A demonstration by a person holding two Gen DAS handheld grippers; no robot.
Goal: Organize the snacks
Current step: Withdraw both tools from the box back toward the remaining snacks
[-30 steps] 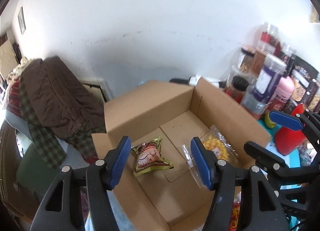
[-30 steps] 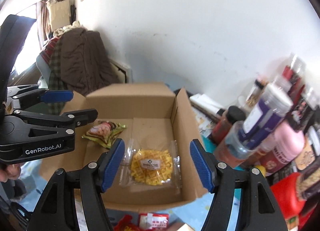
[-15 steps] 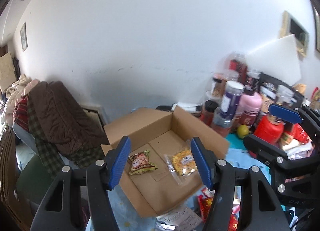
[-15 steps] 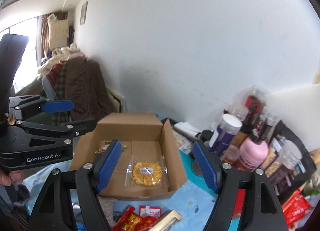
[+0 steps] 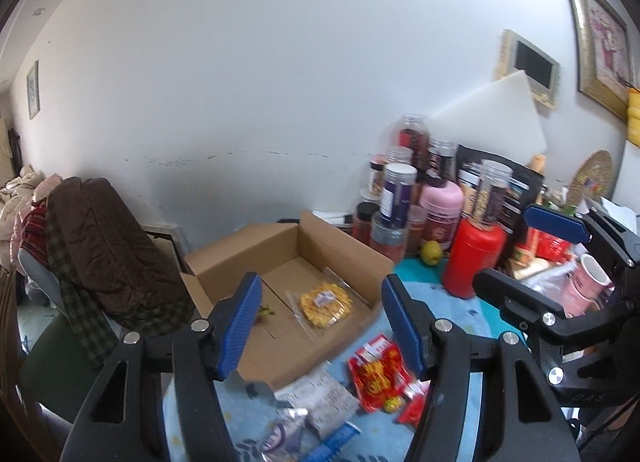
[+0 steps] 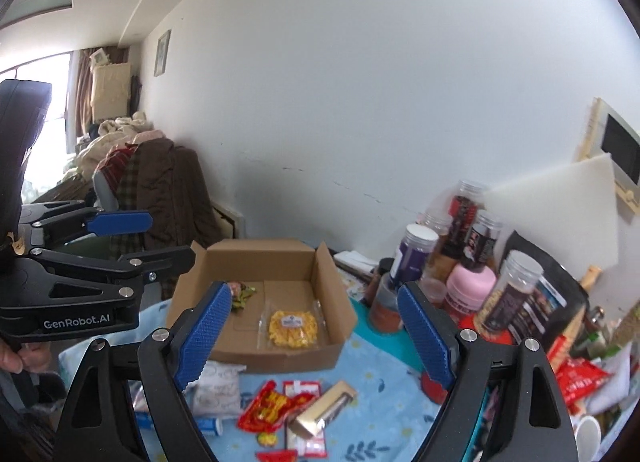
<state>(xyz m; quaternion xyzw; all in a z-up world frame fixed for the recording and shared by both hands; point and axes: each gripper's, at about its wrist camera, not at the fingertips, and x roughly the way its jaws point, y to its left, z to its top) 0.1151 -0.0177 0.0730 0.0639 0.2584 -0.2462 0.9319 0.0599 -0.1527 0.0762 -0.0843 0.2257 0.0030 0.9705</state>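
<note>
Snacks (image 6: 280,406) clearest at right wrist, gold bar (image 6: 322,414) unseen left.

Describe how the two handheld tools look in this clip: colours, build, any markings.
Both are black plastic clamp-style frames with silver rivets and triangular cut-outs. Each finger carries a blue ribbed pad. The left tool shows from the side in the right wrist view, with white "GenRobot.AI" lettering on its body. The right tool matches it; faint embossed letters show on its side. No cables or sleeves visible.
</note>
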